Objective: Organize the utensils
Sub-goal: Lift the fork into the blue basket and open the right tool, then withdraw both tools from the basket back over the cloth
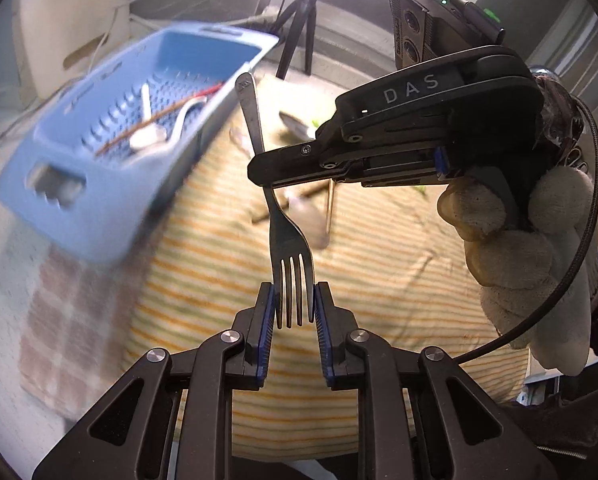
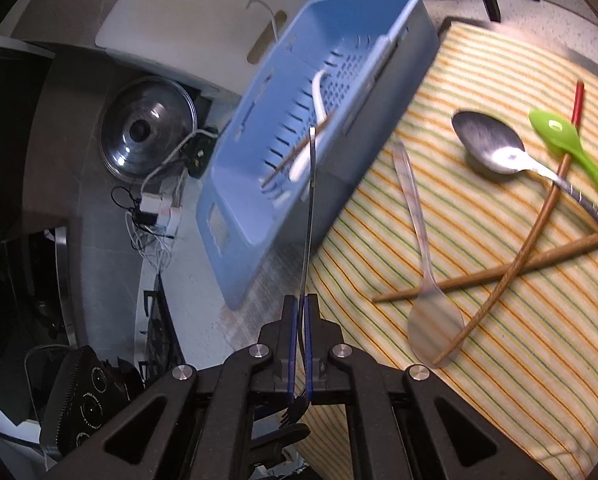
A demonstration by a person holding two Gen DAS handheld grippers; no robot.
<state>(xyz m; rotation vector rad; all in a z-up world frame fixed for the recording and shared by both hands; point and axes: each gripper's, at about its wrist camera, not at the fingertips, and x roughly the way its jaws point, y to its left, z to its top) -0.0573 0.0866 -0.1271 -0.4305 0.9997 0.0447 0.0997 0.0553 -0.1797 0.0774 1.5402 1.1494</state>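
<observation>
- The left wrist view is showing the fork broadside in the centre of the frame, tines at the bottom, with the gloved hand gripping the right tool at right.
- The right wrist view is showing the same fork edge-on as a thin line running up the middle, and it alone is giving a sharp look at the utensils lying on the striped cloth at right: a steel spoon, a green spoon, a clear spoon and crossed chopsticks.
- The blue basket is sitting upper left in both views, blurred, with a white spoon and a chopstick inside.
- The left tool is standing partly open, its pads just touching the edges of the tines.
- The right tool is clamping the fork's neck, its pads nearly meeting.
- The fork is hanging in the air above the cloth, just right of the basket.
</observation>
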